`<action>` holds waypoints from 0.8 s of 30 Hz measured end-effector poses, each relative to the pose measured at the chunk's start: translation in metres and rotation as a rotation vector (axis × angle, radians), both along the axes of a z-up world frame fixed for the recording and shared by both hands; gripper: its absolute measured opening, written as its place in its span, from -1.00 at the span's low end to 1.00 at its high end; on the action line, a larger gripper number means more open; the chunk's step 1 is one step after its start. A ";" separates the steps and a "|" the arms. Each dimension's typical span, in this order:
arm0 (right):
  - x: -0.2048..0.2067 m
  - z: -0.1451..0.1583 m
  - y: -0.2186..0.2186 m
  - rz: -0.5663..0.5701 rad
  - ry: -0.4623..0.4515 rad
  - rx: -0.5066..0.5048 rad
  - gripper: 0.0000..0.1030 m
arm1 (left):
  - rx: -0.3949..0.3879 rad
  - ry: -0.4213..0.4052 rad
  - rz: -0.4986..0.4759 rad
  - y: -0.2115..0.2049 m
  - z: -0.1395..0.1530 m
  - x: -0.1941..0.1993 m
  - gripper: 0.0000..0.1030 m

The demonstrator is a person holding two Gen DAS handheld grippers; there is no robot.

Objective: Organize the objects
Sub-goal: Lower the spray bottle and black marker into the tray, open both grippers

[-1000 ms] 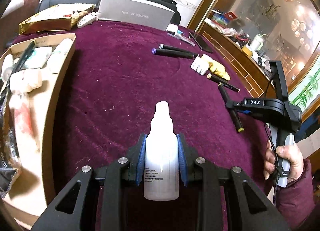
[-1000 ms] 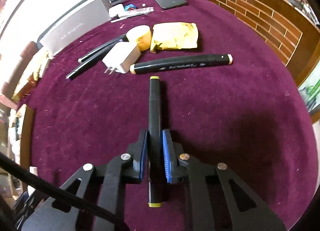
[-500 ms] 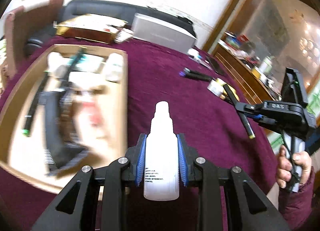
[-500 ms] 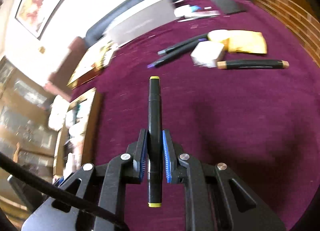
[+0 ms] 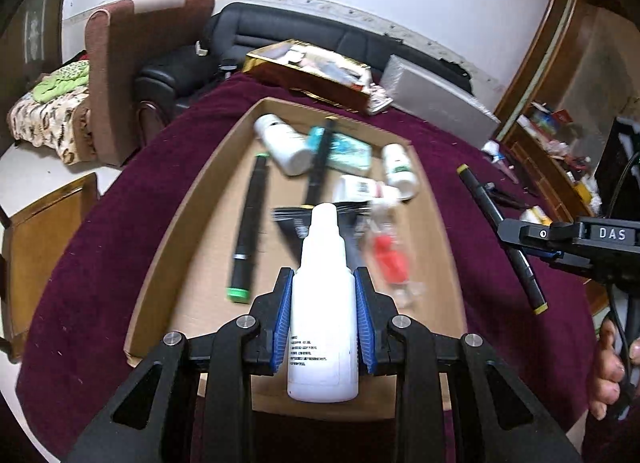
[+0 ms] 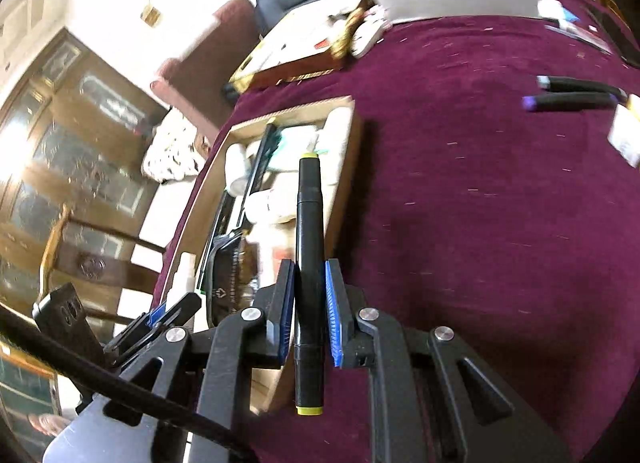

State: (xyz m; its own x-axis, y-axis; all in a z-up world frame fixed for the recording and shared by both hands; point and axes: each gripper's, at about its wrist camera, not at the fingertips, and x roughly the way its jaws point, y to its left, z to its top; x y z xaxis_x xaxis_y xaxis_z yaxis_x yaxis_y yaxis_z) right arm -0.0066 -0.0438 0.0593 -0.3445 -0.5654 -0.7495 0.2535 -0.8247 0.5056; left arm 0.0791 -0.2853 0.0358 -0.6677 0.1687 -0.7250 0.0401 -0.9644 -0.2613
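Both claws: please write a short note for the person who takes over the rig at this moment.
Left claw: shut on a white bottle, held over the near end of the cardboard tray.
Right claw: shut on a black marker with yellow ends, at the tray's right edge.
Done: the tray already holds a green-tipped marker, another dark marker, white bottles, a teal packet and a red item.
Left: put the bottle and the marker into the tray, then fetch the two dark markers and the small items near them on the purple cloth.
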 end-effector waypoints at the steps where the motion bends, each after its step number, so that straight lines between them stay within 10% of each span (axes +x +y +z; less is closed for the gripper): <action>1: -0.001 -0.001 -0.007 0.008 -0.003 0.010 -0.75 | -0.012 -0.004 0.005 -0.003 -0.002 -0.002 -0.51; 24: -0.039 -0.033 -0.080 -0.006 0.012 0.321 -0.75 | -0.297 -0.016 0.052 0.005 -0.024 -0.022 -0.51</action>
State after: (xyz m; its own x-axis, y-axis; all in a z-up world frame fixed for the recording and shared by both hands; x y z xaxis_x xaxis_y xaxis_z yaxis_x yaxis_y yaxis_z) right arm -0.0452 -0.1239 0.0262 -0.3569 -0.2987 -0.8851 0.2521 -0.9431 0.2166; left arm 0.0574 -0.2800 0.0119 -0.6577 -0.0862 -0.7484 0.0931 -0.9951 0.0328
